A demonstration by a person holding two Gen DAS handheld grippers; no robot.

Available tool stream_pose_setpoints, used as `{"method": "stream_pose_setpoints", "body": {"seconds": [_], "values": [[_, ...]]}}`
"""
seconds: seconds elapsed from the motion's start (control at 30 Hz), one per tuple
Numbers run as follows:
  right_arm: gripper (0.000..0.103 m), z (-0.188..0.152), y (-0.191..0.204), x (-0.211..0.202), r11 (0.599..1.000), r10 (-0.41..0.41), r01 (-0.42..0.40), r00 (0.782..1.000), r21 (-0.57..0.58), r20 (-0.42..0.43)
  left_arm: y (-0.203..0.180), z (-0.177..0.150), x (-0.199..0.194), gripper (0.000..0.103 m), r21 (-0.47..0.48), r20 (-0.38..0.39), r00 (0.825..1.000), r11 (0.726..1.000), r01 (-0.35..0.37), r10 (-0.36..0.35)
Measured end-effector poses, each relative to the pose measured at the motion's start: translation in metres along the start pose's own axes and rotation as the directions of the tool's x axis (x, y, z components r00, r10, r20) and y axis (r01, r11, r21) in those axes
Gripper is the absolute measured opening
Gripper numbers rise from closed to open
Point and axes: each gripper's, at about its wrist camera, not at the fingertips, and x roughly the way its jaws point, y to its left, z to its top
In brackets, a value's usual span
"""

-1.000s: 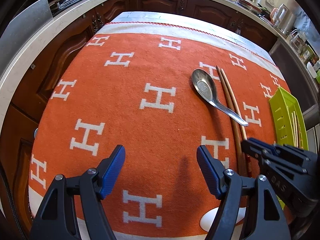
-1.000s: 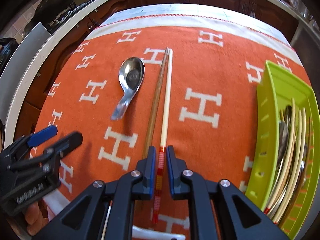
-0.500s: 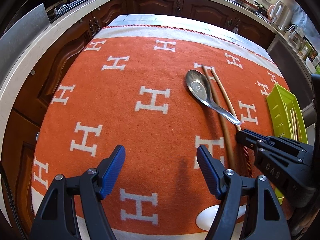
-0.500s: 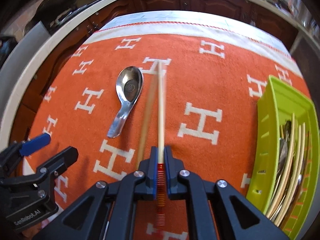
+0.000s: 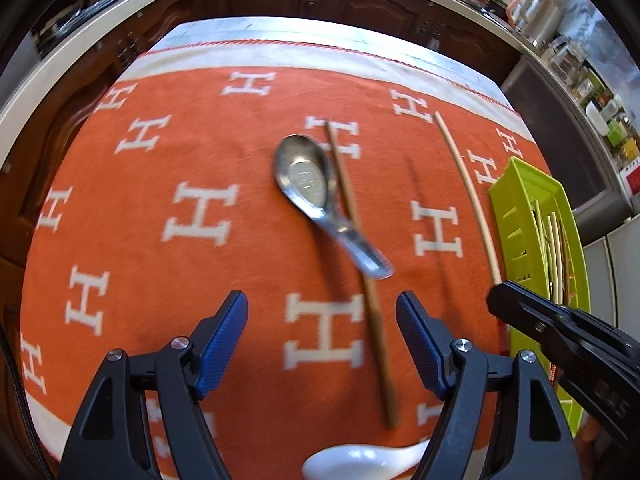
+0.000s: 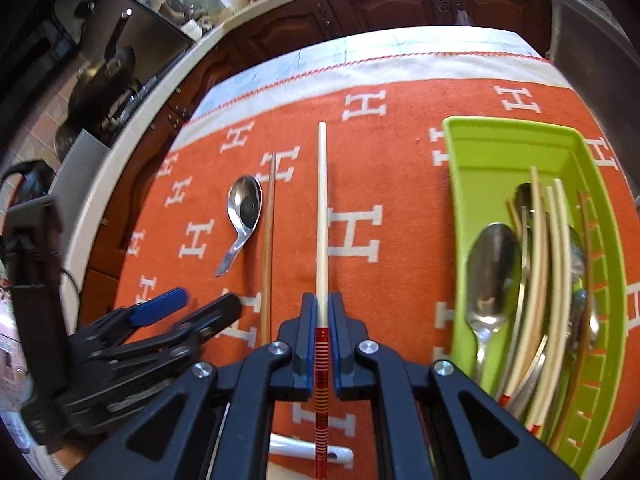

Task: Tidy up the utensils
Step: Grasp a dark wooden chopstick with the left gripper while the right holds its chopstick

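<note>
My right gripper (image 6: 322, 344), its fingers having just closed, now clamps the cream chopstick (image 6: 322, 216) by its red-banded end and has lifted it away from the brown chopstick (image 6: 267, 248) and metal spoon (image 6: 243, 216), which remain on the orange cloth (image 6: 400, 184). The chopstick now hangs beside the green tray (image 6: 460, 208), ready for deposit. My left gripper (image 5: 322, 344) hovers with fingers apart, empty, over the brown chopstick.

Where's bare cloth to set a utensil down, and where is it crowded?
Free: the orange cloth left of the metal spoon, and the strip between the brown chopstick and the green tray. Crowded: inside the tray, and the near edge by the white spoon.
</note>
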Motion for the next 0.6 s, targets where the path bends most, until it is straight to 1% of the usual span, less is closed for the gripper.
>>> {"method": "stream_pose_setpoints", "body": {"seconds": [0.1,0.17,0.2,0.23,0.27,0.3,0.33,0.37,0.43,0.47,0.53,0.6], "values": [[0.006,-0.001,-0.005,-0.009,1.0,0.012,-0.013,1.0,0.015,0.019,-0.02,0.002,0.007,0.075,0.048,0.005,0.999,0.998,-0.049,0.049],[0.006,0.0,-0.009,-0.013,0.999,0.02,-0.02,0.999,0.026,0.028,-0.032,0.002,0.013,0.073,0.073,-0.002,0.998,0.995,-0.064,0.065],[0.006,0.0,-0.012,-0.014,0.999,0.025,-0.025,0.999,0.032,0.03,-0.035,0.002,0.016,0.069,0.079,-0.006,0.997,0.994,-0.072,0.073],[0.006,-0.001,-0.014,-0.015,0.999,0.027,-0.028,0.999,0.036,0.032,-0.039,0.001,0.02,0.061,0.086,-0.015,0.996,0.992,-0.087,0.089],[0.006,-0.001,-0.016,-0.016,0.999,0.03,-0.031,0.999,0.04,0.034,-0.041,0.0,0.023,0.057,0.09,-0.024,0.995,0.991,-0.096,0.099],[0.006,-0.001,-0.019,-0.017,0.998,0.034,-0.036,0.999,0.046,0.036,-0.045,-0.001,0.023,0.055,0.103,-0.01,0.993,0.988,-0.117,0.119],[0.006,-0.002,-0.021,-0.018,0.998,0.037,-0.039,0.999,0.051,0.038,-0.048,-0.001,0.024,0.05,0.12,-0.006,0.993,0.986,-0.12,0.122],[0.006,-0.002,-0.022,-0.018,0.998,0.038,-0.04,0.999,0.054,0.039,-0.051,-0.001,0.024,0.048,0.125,-0.005,0.993,0.985,-0.119,0.12],[0.006,-0.004,-0.026,-0.018,0.997,0.046,-0.048,0.998,0.065,0.037,-0.054,0.0,0.024,0.037,0.131,-0.009,0.994,0.986,-0.107,0.109],[0.006,-0.004,-0.027,-0.017,0.996,0.05,-0.052,0.998,0.07,0.035,-0.055,0.0,0.024,0.034,0.13,-0.01,0.994,0.986,-0.105,0.107],[0.006,-0.005,-0.03,-0.016,0.995,0.055,-0.057,0.998,0.079,0.032,-0.055,0.001,0.023,0.015,0.125,-0.012,0.995,0.987,-0.096,0.098],[0.006,-0.006,-0.033,-0.016,0.994,0.06,-0.063,0.998,0.088,0.033,-0.051,0.002,0.021,0.009,0.111,-0.021,0.997,0.991,-0.073,0.076]]}}
